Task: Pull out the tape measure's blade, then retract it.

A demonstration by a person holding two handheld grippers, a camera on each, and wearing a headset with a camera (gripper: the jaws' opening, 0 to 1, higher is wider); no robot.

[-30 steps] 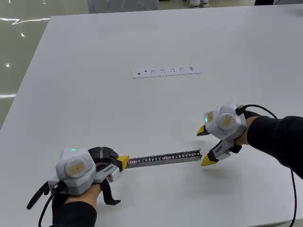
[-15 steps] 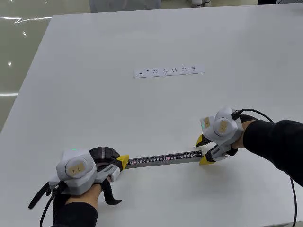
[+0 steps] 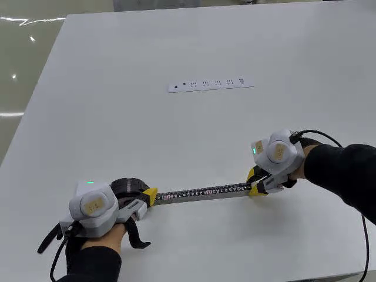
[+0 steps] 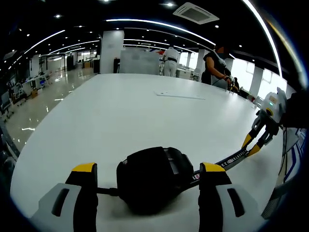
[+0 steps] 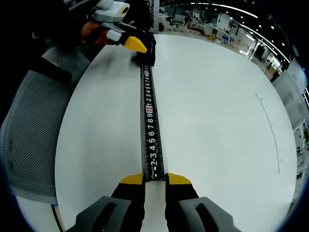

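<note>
One white table point(image 3: 176, 135) spreads across the scene from near to far. In the left gripper view two people stand beyond its far edge, one point(image 4: 170, 60) bent towards it and another point(image 4: 215, 65) just to the right.

One tape measure point(image 3: 128, 188) lies on the near part of the table. Its black round case is at the near left, and its single blade point(image 3: 202, 192) is drawn out flat along the tabletop towards the right. The numbers printed on the blade face up. One black strap point(image 3: 134, 234) trails from the case towards the near edge.

There are two grippers, each held in one hand with a dark sleeve behind it. The left gripper point(image 3: 143, 202) is at the near left with its claw spread wide. The case sits between its two yellow-tipped jaws and is held there, and the blade leaves the case beside the right-hand jaw. The right gripper point(image 3: 254, 183) is at the near right, at the blade's free end. Its claw is narrow, with both yellow tips pinched on the end of the blade. In the right gripper view the blade runs straight from that claw to the case at the far end.

One white power strip point(image 3: 211, 84) lies flat towards the far middle of the table, well apart from the tape measure and from both grippers.
</note>
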